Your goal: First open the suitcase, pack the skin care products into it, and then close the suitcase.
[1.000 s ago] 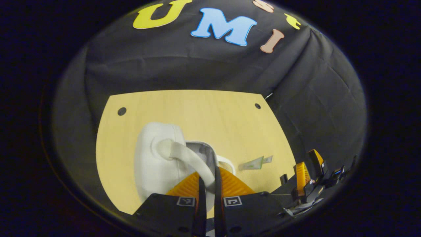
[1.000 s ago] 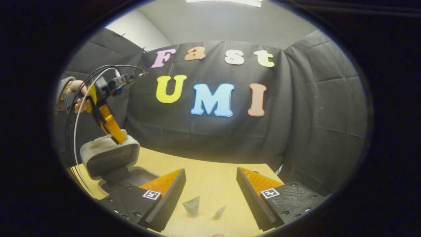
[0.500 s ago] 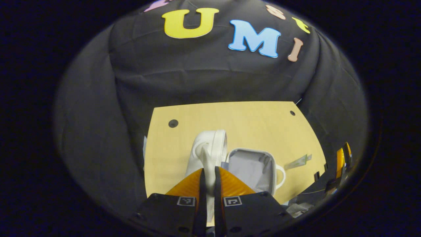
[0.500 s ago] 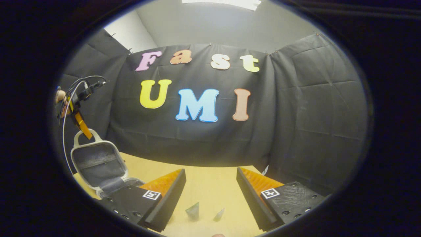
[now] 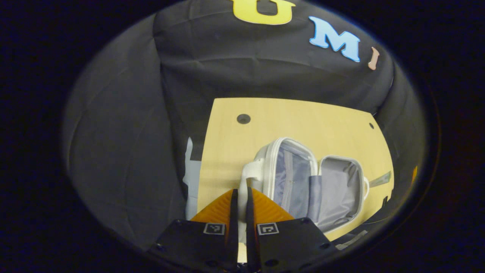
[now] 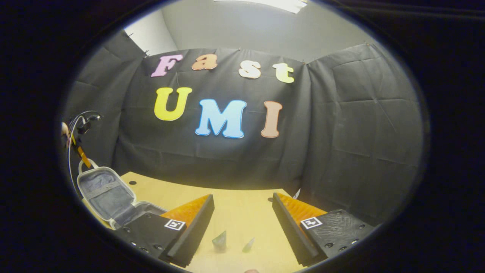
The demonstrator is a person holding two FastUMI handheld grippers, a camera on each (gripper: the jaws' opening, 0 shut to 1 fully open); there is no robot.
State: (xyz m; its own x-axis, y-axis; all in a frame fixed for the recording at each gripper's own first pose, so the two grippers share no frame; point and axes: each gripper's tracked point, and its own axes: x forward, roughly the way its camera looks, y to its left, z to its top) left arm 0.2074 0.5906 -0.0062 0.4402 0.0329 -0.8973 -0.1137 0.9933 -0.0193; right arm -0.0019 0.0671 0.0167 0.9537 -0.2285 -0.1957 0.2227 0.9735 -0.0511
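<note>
Suitcase lies wide open on the table, lid raised. Left gripper jaws clamped on the lid's white handle. Right gripper jaws spread wide, empty, over two small packets on the table.

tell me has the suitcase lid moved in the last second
Yes. The suitcase lid has swung open, up and away from the base on the table, pulled by the left hand-held gripper.

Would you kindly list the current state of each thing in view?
Suitcase: open, lid swung back, inside empty.
Lid handle: pinched by the left gripper.
Left gripper: shut on lid handle.
Right gripper: open, holding nothing.
Two sachets: lying on the table, unpacked.
</note>
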